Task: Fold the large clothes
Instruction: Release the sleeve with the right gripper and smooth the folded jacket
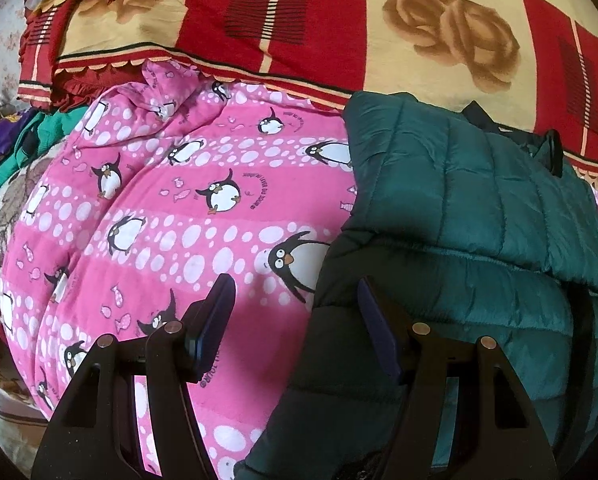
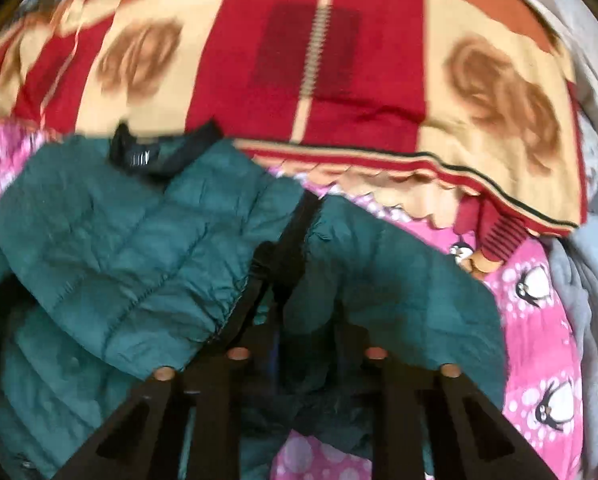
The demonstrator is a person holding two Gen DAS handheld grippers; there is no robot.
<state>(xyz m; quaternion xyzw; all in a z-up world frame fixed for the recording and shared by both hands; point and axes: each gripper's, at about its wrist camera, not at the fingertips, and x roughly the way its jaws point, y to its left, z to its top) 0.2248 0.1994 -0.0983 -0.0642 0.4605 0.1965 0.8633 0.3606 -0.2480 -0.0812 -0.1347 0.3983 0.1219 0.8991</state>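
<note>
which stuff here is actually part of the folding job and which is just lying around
Part of the job:
- green puffer jacket, partly folded on the bed
- left gripper, fingers apart at the jacket's edge
- right gripper, its fingertips hidden in the jacket's folds

Just lying about:
- pink penguin blanket under the jacket
- red and cream rose blanket
- grey cloth at the right edge

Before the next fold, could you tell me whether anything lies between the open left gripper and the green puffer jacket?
Nothing visible does. The left gripper hangs open at the jacket's edge: one finger over the pink penguin sheet, the other over the green puffer jacket. Only bare sheet and jacket fabric show between the fingers.
</note>
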